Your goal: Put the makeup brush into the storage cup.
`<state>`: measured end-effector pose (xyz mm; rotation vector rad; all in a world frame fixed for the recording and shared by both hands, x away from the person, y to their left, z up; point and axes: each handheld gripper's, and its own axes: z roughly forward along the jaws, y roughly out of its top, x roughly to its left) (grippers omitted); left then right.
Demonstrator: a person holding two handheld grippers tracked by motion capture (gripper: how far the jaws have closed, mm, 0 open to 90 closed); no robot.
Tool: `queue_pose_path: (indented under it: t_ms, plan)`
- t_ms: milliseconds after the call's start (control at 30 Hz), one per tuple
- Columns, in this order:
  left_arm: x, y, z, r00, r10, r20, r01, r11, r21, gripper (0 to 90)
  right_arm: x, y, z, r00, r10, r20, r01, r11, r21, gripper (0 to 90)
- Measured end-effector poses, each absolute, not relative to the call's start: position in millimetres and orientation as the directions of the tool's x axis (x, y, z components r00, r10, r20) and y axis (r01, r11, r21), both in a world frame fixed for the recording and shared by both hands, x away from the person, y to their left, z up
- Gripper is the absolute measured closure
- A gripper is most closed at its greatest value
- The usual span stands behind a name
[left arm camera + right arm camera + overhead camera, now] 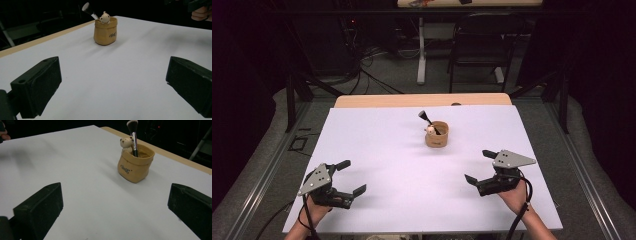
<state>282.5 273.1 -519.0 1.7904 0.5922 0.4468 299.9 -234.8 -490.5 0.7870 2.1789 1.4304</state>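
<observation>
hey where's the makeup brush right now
The makeup brush stands in the tan pot beside a small bear figure, toward the far middle of the white table in the high view.

white table top (387, 150) – black chair (482, 47) beyond

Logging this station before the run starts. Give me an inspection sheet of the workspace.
Surface: white table top, bare but for one holder; a wooden edge shows along its far side.
Job's things: tan bag-shaped holder stands upright near the far middle, with a small bear figure at its rim and a makeup brush standing in it, bristles up.
Clutter: nothing seen.
Grippers: left gripper and right gripper rest near the near edge, jaws wide apart, holding nothing, well apart from the holder.
Cables: one trails from each gripper toward the person; more lie on the floor beyond the table.
Surroundings: dark chair, table leg, dark curtains.
</observation>
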Motion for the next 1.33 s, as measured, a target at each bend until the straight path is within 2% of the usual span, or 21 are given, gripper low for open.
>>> queue_pose_path:
  t_ms: [433,900,1333]
  plan:
    - [283,273,-519,0.8,0.599,0.002,0.172,-0.232,0.957,0.3,284,-257,-509,-0.738,0.675,-0.017,0.252,0.299,0.92,0.0]
    - [283,273,-519,0.812,0.583,0.005,0.17,-0.244,0.955,0.2,285,-272,-508,-0.701,0.713,0.016,0.266,0.241,0.933,0.0]
    - [284,270,-520,0.802,0.597,0.009,0.172,-0.245,0.954,0.2,284,-274,-505,-0.702,0.712,0.013,0.266,0.246,0.932,0.0]
